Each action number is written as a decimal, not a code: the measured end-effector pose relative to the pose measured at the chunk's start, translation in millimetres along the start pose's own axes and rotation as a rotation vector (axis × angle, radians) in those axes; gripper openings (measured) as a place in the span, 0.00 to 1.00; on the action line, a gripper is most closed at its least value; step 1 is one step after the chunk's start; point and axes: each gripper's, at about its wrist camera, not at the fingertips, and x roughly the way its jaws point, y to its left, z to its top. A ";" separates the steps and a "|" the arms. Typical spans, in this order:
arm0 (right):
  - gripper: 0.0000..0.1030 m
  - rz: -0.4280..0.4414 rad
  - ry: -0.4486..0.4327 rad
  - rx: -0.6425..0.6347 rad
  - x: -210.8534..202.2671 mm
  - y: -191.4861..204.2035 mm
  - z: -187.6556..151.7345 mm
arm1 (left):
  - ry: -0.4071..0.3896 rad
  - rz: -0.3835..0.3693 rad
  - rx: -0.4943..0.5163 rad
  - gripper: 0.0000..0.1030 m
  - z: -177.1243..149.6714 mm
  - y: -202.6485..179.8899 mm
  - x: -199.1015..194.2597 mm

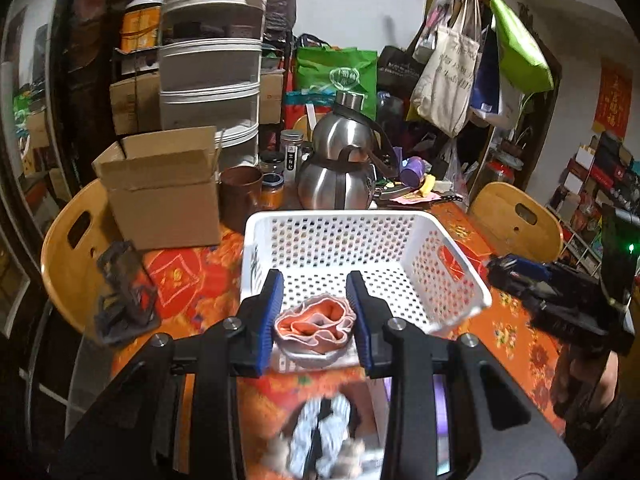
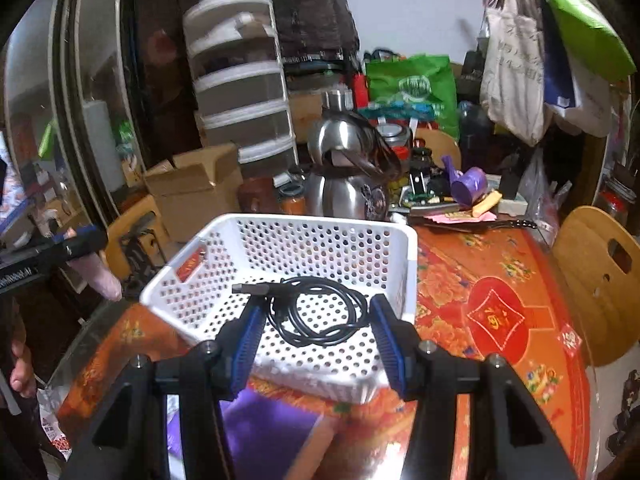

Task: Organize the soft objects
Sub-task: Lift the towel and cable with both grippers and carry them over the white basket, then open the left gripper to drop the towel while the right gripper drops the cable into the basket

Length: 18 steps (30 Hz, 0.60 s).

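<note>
While both tongs are lifted over the orange tablecloth (image 2: 492, 280), the step in hand looks like carrying soft things to the white perforated basket (image 1: 448, 264); neither load has been dropped yet.

Going left to right, the left gripper (image 1: 316, 312) comes first. In the left wrist view its blue pads are clenched on a rolled pink-and-grey cloth (image 1: 314, 330), which sits squarely between the fingers and bulges slightly past them at six o'clock. The basket lies at twelve o'clock from that roll, its near rim just behind the fingertips. In the right wrist view the same tong enters at nine o'clock, a pale pink end of the cloth hanging below it, outside the basket's left wall.

Next, the right gripper (image 2: 316, 332). Its jaws stand about half spread, and a coiled black cable (image 2: 320, 312) with a plug end shows between them. The coil seems to be pinched by the pads, but it might instead be resting on the basket floor behind them, so I cannot tell whether this tong is grasping it. Seen from there, the basket fills twelve o'clock, with the steel kettle (image 2: 344, 188) beyond it.

The next move, I judge, calls for bringing the cloth forward over the rim, lowering it and releasing, while keeping the two tongs clear of each other above the basket. The roll may loosen once let go.
</note>
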 end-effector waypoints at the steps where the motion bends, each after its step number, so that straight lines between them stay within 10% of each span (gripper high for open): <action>1: 0.51 -0.018 0.012 -0.001 10.7 -0.7 5.3 | 0.013 0.005 0.009 0.29 12.5 -4.2 11.2; 14: 0.52 -0.049 0.077 -0.018 70.6 -2.9 6.9 | 0.176 0.057 -0.007 0.30 41.3 -18.3 143.6; 18: 0.76 -0.034 0.066 -0.001 72.3 -7.7 4.5 | 0.177 0.061 -0.005 0.84 34.1 -16.4 156.3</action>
